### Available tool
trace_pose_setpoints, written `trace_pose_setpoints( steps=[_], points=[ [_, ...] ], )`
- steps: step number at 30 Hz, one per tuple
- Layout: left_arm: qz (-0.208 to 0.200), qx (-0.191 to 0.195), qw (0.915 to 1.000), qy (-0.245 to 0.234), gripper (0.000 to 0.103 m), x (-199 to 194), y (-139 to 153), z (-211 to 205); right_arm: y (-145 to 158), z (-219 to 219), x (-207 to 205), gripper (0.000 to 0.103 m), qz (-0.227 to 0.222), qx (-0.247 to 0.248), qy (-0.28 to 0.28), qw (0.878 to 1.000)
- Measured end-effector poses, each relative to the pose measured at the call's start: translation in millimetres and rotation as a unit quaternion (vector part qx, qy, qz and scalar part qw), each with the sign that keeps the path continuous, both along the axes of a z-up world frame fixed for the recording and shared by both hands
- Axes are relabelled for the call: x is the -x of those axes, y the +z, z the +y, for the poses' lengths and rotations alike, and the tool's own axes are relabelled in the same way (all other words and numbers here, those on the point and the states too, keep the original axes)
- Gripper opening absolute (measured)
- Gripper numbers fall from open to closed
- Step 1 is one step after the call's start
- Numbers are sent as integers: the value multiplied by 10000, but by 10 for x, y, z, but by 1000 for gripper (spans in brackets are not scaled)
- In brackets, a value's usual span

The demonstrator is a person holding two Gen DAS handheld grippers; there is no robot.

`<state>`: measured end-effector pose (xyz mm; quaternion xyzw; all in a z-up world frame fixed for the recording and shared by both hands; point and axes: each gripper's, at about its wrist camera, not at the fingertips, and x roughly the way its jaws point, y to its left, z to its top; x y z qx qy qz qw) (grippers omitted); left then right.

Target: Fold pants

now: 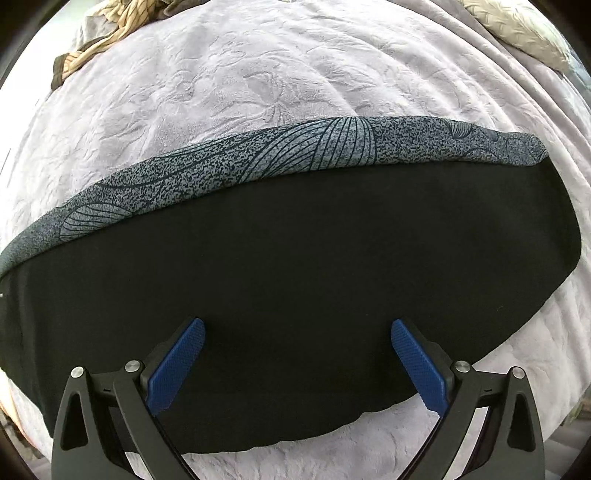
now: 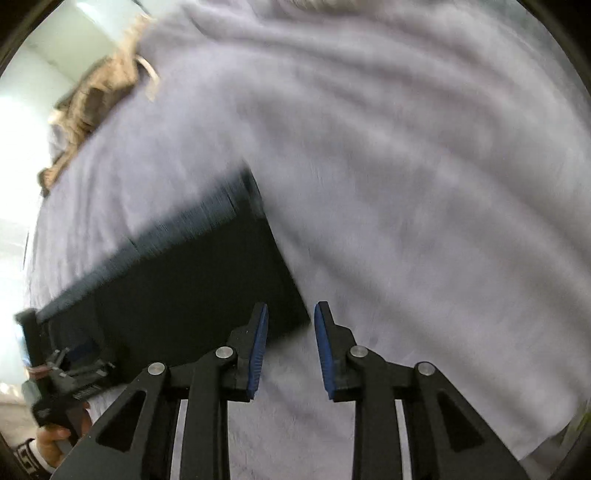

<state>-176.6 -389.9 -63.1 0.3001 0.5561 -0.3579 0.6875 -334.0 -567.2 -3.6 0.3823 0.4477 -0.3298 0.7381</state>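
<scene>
Left gripper (image 1: 297, 326): my blue-padded fingers stand wide apart with nothing between them, poised above the black cloth without pressing it.

Right gripper (image 2: 290, 314): my fingers stand a narrow gap apart, holding nothing; the gap sits over bare blanket just beside the cloth's near right corner.

Pants: the black folded pants with a grey-blue leaf-print band (image 1: 295, 258) lie flat on the pale lilac embossed plush blanket (image 1: 221, 92), printed band along their far edge, their near edge close to the blanket's near edge.

Left view only: the band's pattern reads sharply, and a cream quilted cover (image 1: 517, 33) lies at the blanket's far right corner, with a tan braided cloth (image 1: 110, 40) at the far left corner.

Right view only: blurred; it shows the pants (image 2: 192, 288) from their right end, and at the lower left my other hand (image 2: 55, 443) gripping the left tool's handle beside the cloth.

Cannot tell: whether the right fingertips touch the blanket.
</scene>
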Motion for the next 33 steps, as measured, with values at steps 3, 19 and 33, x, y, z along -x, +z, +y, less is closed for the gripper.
trace_pose_setpoints(
  steps=[3, 19, 33],
  points=[
    [-64, 6, 10000, 38, 102, 51, 0, -32, 121, -107, -374, 29, 47, 261, 572, 9980],
    [-104, 73, 9999, 40, 102, 80, -143, 113, -690, -111, -1012, 25, 1004, 362, 1274, 9861],
    [61, -40, 9995, 301, 102, -107, 99, 275, -239, 152, -172, 29, -261, -393, 500, 9976]
  ],
)
